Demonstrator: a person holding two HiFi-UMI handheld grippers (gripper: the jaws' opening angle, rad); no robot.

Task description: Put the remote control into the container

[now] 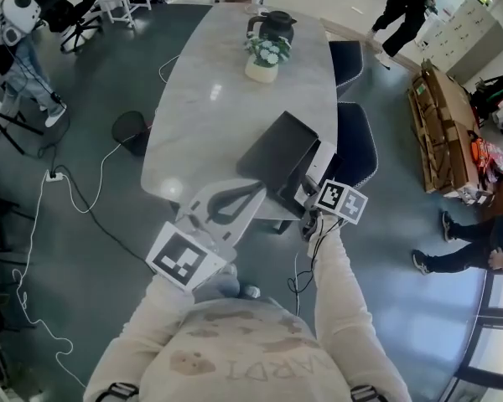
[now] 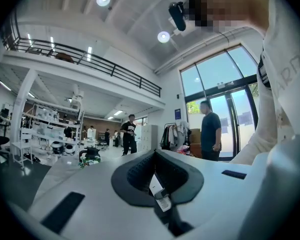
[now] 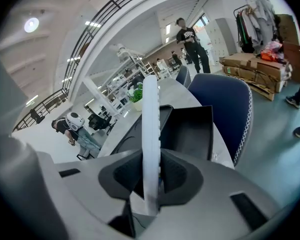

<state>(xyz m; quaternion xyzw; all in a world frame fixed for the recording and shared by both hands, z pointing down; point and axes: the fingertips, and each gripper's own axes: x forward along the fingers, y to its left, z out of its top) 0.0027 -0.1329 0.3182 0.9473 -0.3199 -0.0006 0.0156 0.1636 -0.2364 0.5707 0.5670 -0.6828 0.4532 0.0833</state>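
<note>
A black open container (image 1: 277,153) sits at the near end of the pale table (image 1: 210,107). My right gripper (image 1: 312,193) is at the container's right side, shut on a slim white remote control (image 1: 320,164). In the right gripper view the remote (image 3: 150,129) stands edge-on between the jaws, with the container (image 3: 190,129) just beyond it. My left gripper (image 1: 256,193) hovers over the table's near edge, left of the container. Its jaws meet at the tips, shut on nothing (image 2: 155,154).
A white flower pot (image 1: 264,57) and a black jug (image 1: 272,25) stand mid-table. Two dark blue chairs (image 1: 356,141) line the table's right side. Cables (image 1: 92,199) trail over the floor at left. Cardboard boxes (image 1: 440,124) and people are at the right.
</note>
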